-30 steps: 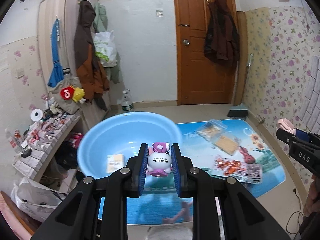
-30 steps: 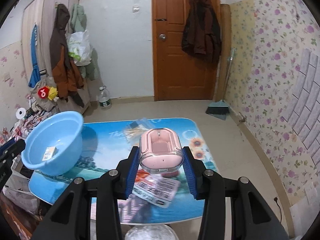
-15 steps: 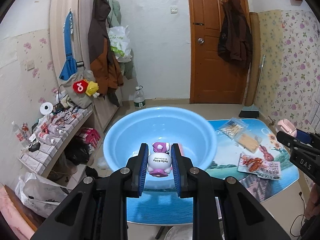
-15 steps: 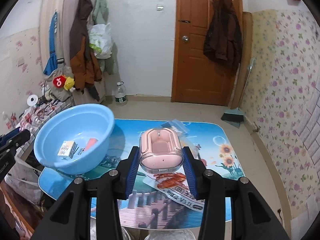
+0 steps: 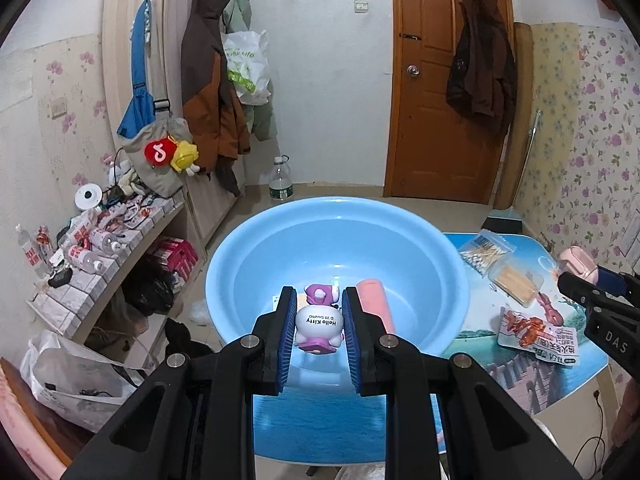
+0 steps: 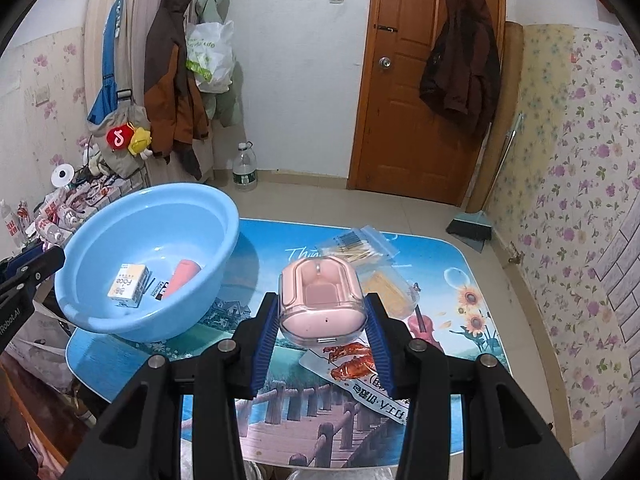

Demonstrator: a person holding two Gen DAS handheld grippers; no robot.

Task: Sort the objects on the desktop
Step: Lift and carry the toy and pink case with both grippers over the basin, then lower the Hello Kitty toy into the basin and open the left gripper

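My left gripper [image 5: 319, 332] is shut on a small white and purple Hello Kitty toy [image 5: 319, 326] and holds it above the near side of the blue basin [image 5: 256, 264]. In the basin lie a pink tube [image 5: 376, 308] and, in the right wrist view, a small yellow and white box [image 6: 129, 284]. My right gripper [image 6: 322, 330] is shut on a pink earbud case [image 6: 322, 300] and holds it above the middle of the picture-printed table [image 6: 472, 280]. The basin [image 6: 100, 312] stands at the table's left end.
On the table lie a bag of cotton swabs [image 6: 356, 246], a clear box of toothpicks [image 6: 390, 292] and a snack packet [image 6: 360, 376]. A cluttered shelf [image 5: 96, 248] stands to the left, a water bottle [image 6: 245, 174] and a broom [image 6: 472, 230] on the floor.
My left gripper has moved with the toy over the basin, which now fills the middle of its view. My right gripper still holds the case and has shifted slightly over the table.
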